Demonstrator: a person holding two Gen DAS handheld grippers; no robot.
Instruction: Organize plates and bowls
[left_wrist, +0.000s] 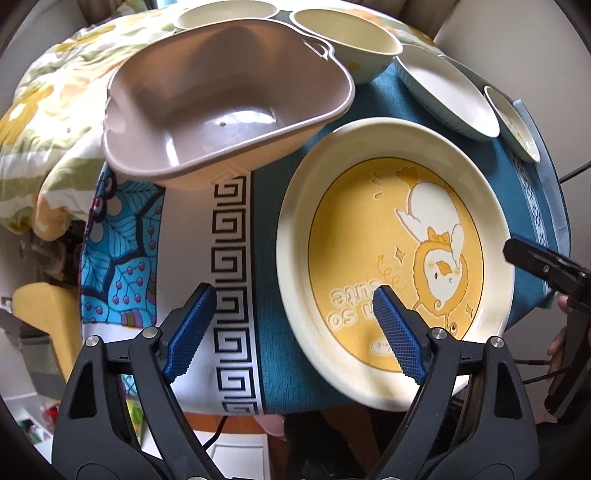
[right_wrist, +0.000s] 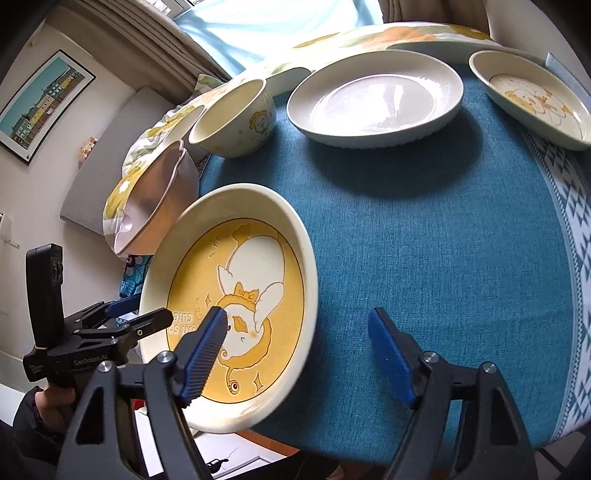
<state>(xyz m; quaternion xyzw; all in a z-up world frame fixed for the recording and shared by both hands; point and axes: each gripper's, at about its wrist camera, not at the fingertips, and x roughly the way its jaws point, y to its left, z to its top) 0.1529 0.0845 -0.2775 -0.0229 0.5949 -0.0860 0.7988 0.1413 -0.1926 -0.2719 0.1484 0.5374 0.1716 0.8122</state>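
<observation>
Tabletop (right_wrist: 443, 240) carried a blue cloth, with the crockery spread across it. Largest piece near the hands was the yellow plate (right_wrist: 236, 295), cream-rimmed, lying at the near left edge of the cloth and seemingly overhanging it. Behind it sat a pink square bowl (left_wrist: 221, 107), tilted, partly resting on a bunched quilt (left_wrist: 48, 110). Further back: a white plate (right_wrist: 373, 107), a small cartoon plate (right_wrist: 535, 99) and a cream bowl (right_wrist: 236, 118), all apart from each other.

Risk, as judged: the yellow plate looked poorly supported at the edge; a nudge from either tool, or a grip on one rim only, could tip it off. The pink bowl could slide off the quilt if bumped.

Left gripper (left_wrist: 291, 328) had its fingers spread, nothing pinched; its right finger hung over the plate's yellow centre, its left finger outside the rim over the cloth, so the rim lay between them. Right gripper (right_wrist: 295, 354) was also spread and empty; its left finger was over the plate, its right finger over bare cloth.
</observation>
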